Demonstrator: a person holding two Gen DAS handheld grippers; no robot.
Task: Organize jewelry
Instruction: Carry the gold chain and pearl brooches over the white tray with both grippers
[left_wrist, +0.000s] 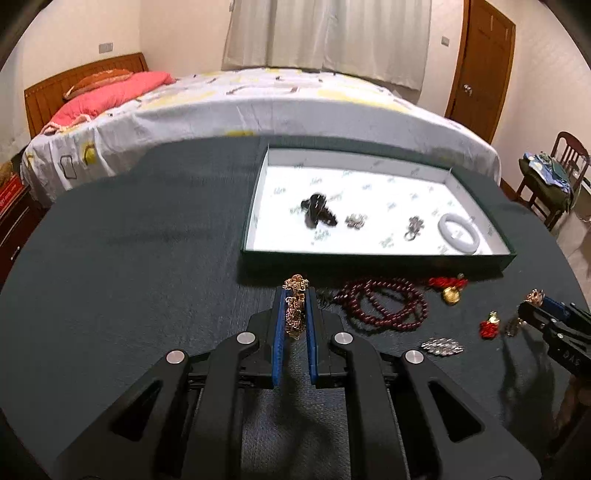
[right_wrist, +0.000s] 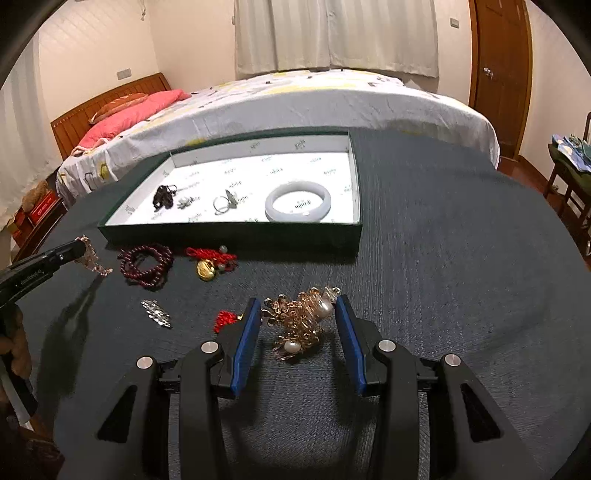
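My left gripper (left_wrist: 294, 295) is shut on a gold chain bracelet (left_wrist: 294, 314), held just above the dark table in front of the green tray (left_wrist: 369, 254). The left gripper also shows in the right wrist view (right_wrist: 83, 251) with the chain hanging from it. My right gripper (right_wrist: 299, 306) is open around a gold brooch with pearls (right_wrist: 303, 325) lying on the table. The tray (right_wrist: 229, 232) holds a black hair clip (left_wrist: 317, 210), a small silver piece (left_wrist: 355, 220), a ring (right_wrist: 223, 202) and a white jade bangle (right_wrist: 297, 204).
On the table lie a dark red bead necklace (left_wrist: 384, 304), a red knot with a gold bell (right_wrist: 210, 262), a small red charm (left_wrist: 489, 326) and a silver brooch (right_wrist: 157, 314). A bed (left_wrist: 258, 107) stands behind the table; a chair (left_wrist: 554, 177) at right.
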